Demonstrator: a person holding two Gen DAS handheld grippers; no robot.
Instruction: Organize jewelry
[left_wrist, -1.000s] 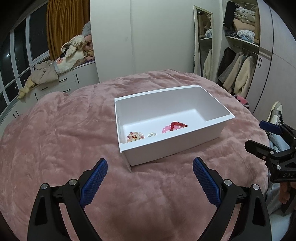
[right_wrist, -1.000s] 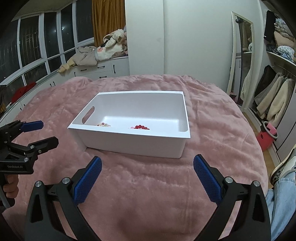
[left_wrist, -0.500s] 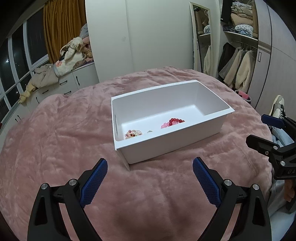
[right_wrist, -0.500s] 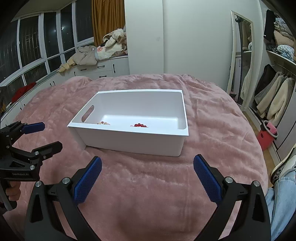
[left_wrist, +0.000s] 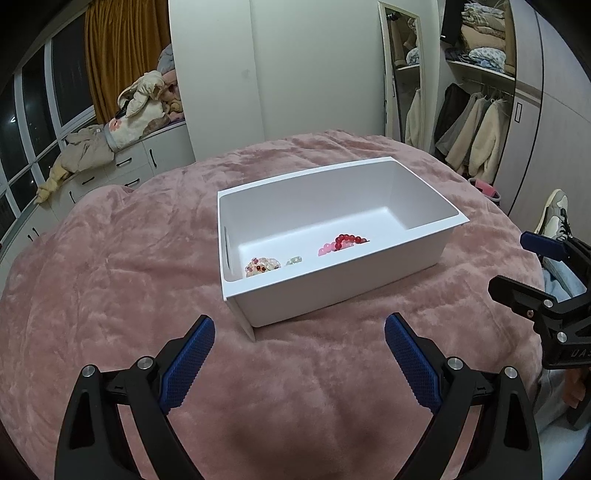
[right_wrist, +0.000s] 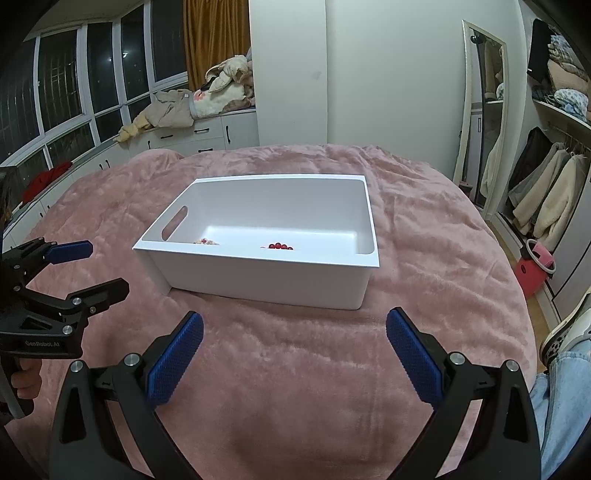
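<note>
A white plastic bin (left_wrist: 332, 291) stands on a pink plush bedspread (left_wrist: 110, 277); it also shows in the right wrist view (right_wrist: 258, 280). Inside lie a red bead bracelet (left_wrist: 349, 239), a pink bead bracelet (left_wrist: 327, 250), a small pale piece (left_wrist: 294, 260) and a mixed-bead bracelet (left_wrist: 260, 265). My left gripper (left_wrist: 299, 354) is open and empty, short of the bin's near left corner. My right gripper (right_wrist: 294, 350) is open and empty in front of the bin's near wall. Each gripper shows at the edge of the other's view.
A wardrobe with hanging coats (left_wrist: 476, 136) and a tall mirror (left_wrist: 399, 74) stand at the right. Low white drawers with piled clothes (right_wrist: 192, 107) run under the windows at the left. A red bucket (right_wrist: 535, 266) sits on the floor beside the bed.
The left gripper has drawn back and up a little from the bin, which sits higher and smaller in its view. The right gripper has hardly moved. Both stayed open.
</note>
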